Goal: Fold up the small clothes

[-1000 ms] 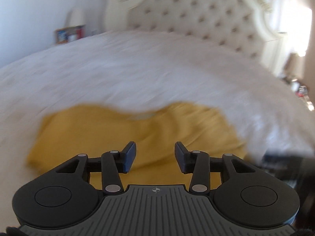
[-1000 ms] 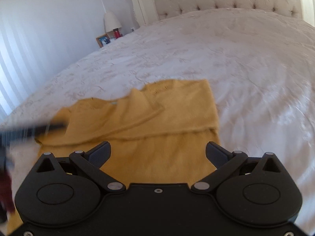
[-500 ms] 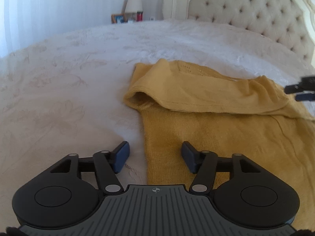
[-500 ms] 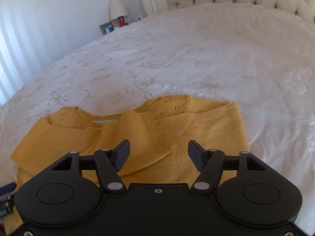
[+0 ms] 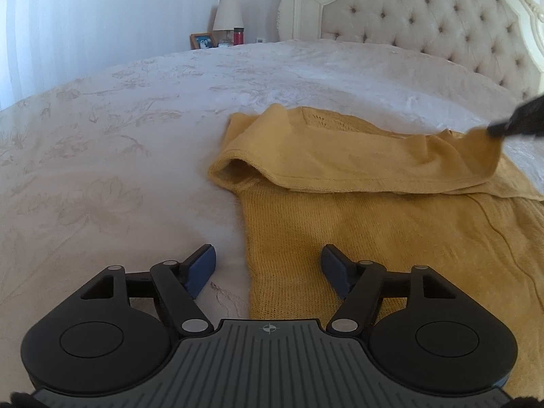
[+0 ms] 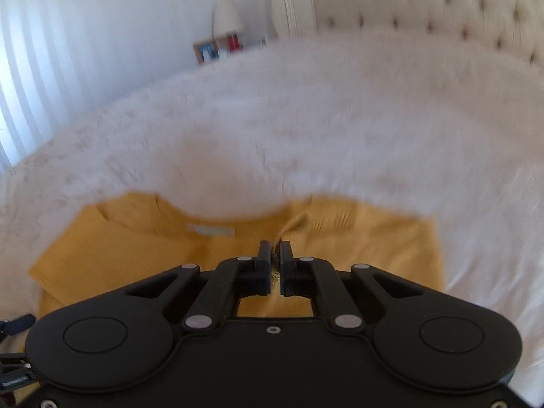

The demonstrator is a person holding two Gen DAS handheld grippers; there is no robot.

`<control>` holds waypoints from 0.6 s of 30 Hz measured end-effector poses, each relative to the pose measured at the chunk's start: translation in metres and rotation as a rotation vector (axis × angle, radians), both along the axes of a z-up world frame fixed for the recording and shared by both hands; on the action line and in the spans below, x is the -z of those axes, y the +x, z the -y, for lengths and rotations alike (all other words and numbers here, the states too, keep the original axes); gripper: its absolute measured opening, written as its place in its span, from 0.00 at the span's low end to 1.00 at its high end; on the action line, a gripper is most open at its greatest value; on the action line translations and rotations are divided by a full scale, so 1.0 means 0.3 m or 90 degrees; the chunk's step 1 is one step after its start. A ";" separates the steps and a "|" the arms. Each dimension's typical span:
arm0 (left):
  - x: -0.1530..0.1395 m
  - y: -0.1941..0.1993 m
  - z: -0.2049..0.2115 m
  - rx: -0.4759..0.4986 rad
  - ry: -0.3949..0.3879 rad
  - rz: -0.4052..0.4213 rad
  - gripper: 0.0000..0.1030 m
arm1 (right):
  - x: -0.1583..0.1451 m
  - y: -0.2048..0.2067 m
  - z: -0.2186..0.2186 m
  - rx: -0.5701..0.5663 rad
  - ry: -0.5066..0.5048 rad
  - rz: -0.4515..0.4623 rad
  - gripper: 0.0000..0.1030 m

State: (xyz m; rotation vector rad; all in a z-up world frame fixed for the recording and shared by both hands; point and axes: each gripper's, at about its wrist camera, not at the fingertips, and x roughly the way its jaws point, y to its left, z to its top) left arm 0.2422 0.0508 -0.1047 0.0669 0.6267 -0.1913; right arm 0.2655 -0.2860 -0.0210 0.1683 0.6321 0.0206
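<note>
A mustard-yellow knit sweater [image 5: 374, 224] lies on the white bedspread [image 5: 102, 170], with a sleeve folded across its upper part. My left gripper [image 5: 268, 268] is open and low over the sweater's left side edge, one finger over the bedspread and one over the knit. My right gripper [image 6: 275, 258] is shut on a fold of the sweater [image 6: 340, 248] near the neckline, by the light label [image 6: 210, 230]. In the left wrist view the right gripper [image 5: 510, 124] shows at the far right, holding the folded sleeve's end. The right wrist view is blurred.
A tufted cream headboard [image 5: 425, 23] stands at the far end of the bed. A nightstand beyond the bed holds a lamp [image 5: 227, 17], a picture frame [image 5: 203, 40] and a red bottle [image 5: 238, 35]. White curtains [image 6: 40, 68] hang at the left.
My right gripper has closed on the sweater near the neckline and moved forward. My left gripper has opened a little wider and stayed by the sweater's left edge.
</note>
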 end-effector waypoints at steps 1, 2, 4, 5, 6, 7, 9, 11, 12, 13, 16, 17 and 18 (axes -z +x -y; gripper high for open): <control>0.000 -0.001 0.001 0.000 0.001 0.000 0.66 | -0.028 -0.020 0.022 0.013 -0.005 0.013 0.10; -0.001 -0.001 0.003 0.000 0.003 0.000 0.66 | -0.044 -0.031 0.055 0.034 -0.006 0.018 0.10; -0.002 -0.003 0.006 -0.001 0.007 0.001 0.67 | -0.036 -0.035 0.129 0.088 -0.012 0.002 0.10; -0.002 -0.003 0.007 -0.001 0.008 0.001 0.67 | -0.021 -0.034 0.158 0.111 -0.023 -0.009 0.10; -0.002 -0.003 0.008 -0.001 0.009 0.001 0.67 | 0.000 -0.031 0.188 0.123 -0.024 -0.025 0.10; -0.003 -0.003 0.009 -0.001 0.009 0.000 0.67 | 0.022 -0.024 0.210 0.124 -0.015 -0.041 0.10; -0.004 -0.002 0.011 -0.001 0.011 -0.001 0.67 | 0.063 -0.011 0.232 0.122 -0.001 -0.066 0.10; -0.010 0.002 0.009 0.002 0.011 -0.007 0.67 | 0.090 -0.006 0.236 0.117 0.001 -0.080 0.11; -0.017 0.005 0.006 0.005 0.012 -0.012 0.67 | 0.101 -0.011 0.234 0.111 0.003 -0.086 0.12; -0.029 0.004 0.006 0.007 0.017 -0.018 0.66 | 0.109 -0.014 0.236 0.108 0.003 -0.093 0.13; -0.091 0.002 0.000 0.003 0.011 -0.032 0.66 | 0.110 -0.041 0.241 0.120 -0.016 -0.092 0.22; -0.120 0.000 -0.004 0.004 -0.003 -0.023 0.66 | 0.107 -0.052 0.245 0.129 -0.026 -0.088 0.30; -0.147 0.003 -0.001 0.004 -0.008 -0.011 0.66 | 0.098 -0.064 0.247 0.138 -0.035 -0.076 0.39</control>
